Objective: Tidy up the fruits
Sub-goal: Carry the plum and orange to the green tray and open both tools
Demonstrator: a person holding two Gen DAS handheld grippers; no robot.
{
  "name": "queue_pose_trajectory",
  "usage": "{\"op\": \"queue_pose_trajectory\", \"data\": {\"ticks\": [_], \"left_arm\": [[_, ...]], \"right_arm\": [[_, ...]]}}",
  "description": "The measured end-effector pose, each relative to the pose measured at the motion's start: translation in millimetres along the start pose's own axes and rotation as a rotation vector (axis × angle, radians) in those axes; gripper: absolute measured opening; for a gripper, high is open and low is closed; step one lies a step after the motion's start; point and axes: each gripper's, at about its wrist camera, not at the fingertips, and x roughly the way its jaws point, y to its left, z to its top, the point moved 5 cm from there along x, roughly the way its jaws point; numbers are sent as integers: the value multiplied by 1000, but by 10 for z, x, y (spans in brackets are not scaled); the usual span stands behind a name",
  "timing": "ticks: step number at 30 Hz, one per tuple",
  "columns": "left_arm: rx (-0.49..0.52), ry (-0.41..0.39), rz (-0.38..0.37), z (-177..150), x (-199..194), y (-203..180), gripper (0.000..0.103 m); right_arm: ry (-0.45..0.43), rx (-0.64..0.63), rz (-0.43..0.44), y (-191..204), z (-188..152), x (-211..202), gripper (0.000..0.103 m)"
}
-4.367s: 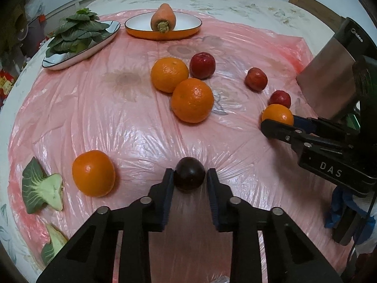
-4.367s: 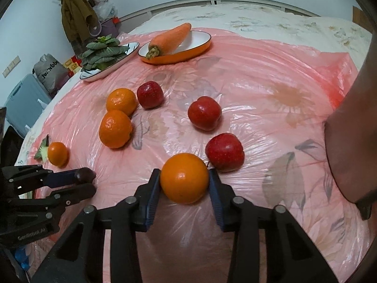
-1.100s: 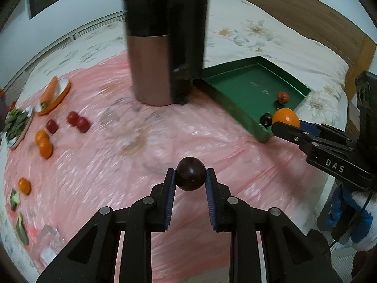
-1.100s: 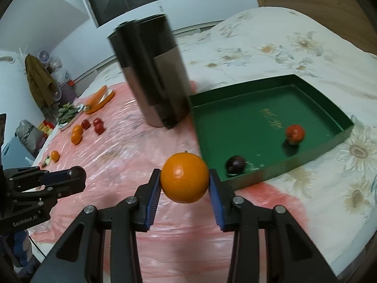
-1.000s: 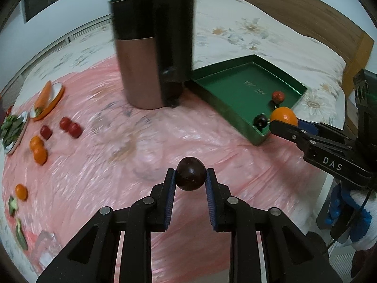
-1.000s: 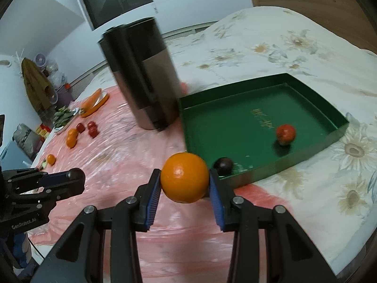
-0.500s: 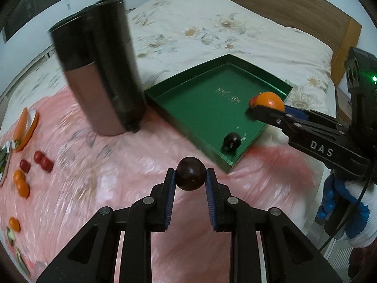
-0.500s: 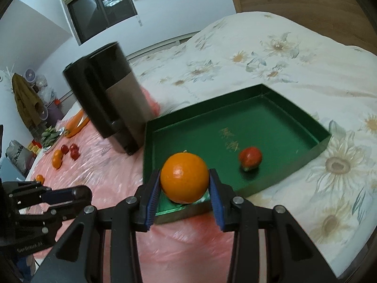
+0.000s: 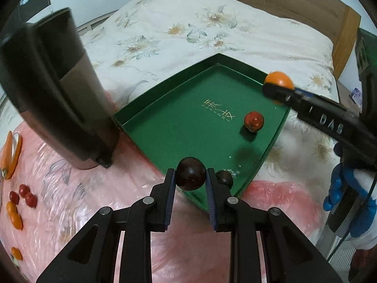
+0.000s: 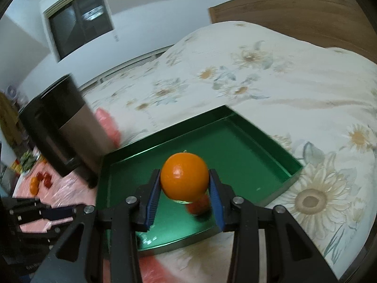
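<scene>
My left gripper [image 9: 190,176] is shut on a dark plum [image 9: 190,173] and hangs over the near corner of the green tray [image 9: 165,94]. A second dark plum [image 9: 225,178] lies in that corner, and a red fruit [image 9: 253,121] sits further right on the tray floor. My right gripper [image 10: 185,185] is shut on an orange [image 10: 185,176] above the tray [image 10: 271,148]; the red fruit [image 10: 199,206] shows partly beneath it. In the left wrist view the right gripper [image 9: 274,89] holds the orange [image 9: 279,80] over the tray's far right edge.
A tall black and copper appliance [image 9: 54,89] stands left of the tray on the pink plastic sheet [image 9: 70,200]. Far left lie red fruits [image 9: 23,194], oranges [image 9: 14,214] and a plated carrot [image 9: 6,152]. A floral quilt [image 10: 259,70] and wooden headboard [image 10: 306,11] lie beyond.
Both grippers have swung with their fruit from the pink sheet toward the tray, which now looms larger. The orange now hangs over the tray floor and the plum over its near corner.
</scene>
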Motion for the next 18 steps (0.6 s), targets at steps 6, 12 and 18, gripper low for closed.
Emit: {"op": "queue_pose_trajectory", "data": {"ticks": [6,12,18], "left_arm": [[16,22,19,59,194,-30,21],[43,44,44,144,375,-60,21],[18,91,50,173,563,-34,22]], "right_arm": [[1,8,-70,-234,34,112,30],[29,-42,-142,-348,66,304,30],[94,-82,-173,-397,-11,507,30]]}}
